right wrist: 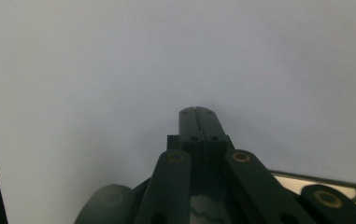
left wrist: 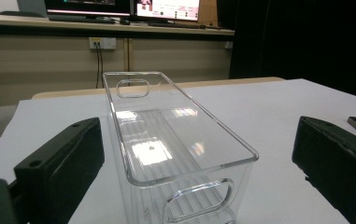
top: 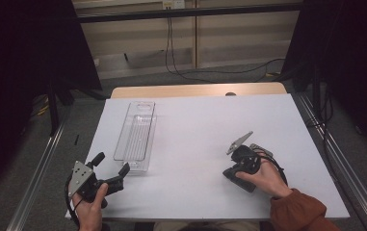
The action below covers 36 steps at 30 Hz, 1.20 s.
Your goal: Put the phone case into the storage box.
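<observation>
My left tool (top: 111, 168), lower left, stands spread around the near end of the clear bin (top: 135, 137), not touching. My right tool (right wrist: 197, 111), lower right, is pressed together over the white surface (top: 205, 125), well apart from the bin.

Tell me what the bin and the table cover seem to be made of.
The bin looks like clear hard plastic, glossy: you see the table through its walls, and light glints off its ribbed bottom and rounded rim. The table cover looks like a matte white sheet, perhaps paper or thin board; it shows no shine, and a wooden edge sticks out behind it.
</observation>
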### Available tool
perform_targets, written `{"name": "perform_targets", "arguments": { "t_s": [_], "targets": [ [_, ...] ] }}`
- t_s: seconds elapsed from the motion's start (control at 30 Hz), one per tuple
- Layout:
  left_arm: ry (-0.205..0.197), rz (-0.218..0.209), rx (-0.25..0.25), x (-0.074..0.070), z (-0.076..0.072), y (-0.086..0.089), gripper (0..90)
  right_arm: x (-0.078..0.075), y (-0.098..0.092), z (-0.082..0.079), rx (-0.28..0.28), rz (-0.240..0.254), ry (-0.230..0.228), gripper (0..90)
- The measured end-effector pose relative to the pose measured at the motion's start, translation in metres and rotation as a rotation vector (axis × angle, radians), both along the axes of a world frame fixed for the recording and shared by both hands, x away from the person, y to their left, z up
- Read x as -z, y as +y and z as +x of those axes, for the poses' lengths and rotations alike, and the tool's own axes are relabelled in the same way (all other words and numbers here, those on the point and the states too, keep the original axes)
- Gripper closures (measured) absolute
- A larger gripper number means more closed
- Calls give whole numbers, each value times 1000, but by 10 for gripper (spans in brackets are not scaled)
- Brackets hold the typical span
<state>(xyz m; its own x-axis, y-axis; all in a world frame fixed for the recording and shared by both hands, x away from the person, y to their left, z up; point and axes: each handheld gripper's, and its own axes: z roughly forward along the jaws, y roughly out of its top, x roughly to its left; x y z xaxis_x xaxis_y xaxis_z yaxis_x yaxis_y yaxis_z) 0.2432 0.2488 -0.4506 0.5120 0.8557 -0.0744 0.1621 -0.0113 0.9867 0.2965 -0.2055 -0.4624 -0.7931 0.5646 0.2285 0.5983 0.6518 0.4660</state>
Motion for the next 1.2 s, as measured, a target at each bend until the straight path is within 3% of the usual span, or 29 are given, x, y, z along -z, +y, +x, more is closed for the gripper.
{"name": "perform_targets", "arguments": {
  "t_s": [0.97, 1.2],
  "targets": [
    [0, 5, -7, 0, 0, 0, 24, 0, -38, -32, 27, 6, -1, 900],
    [1, 5, -7, 0, 0, -1, 24, -1, -49, -38, 64, -2, 3, 900]
  ]
}}
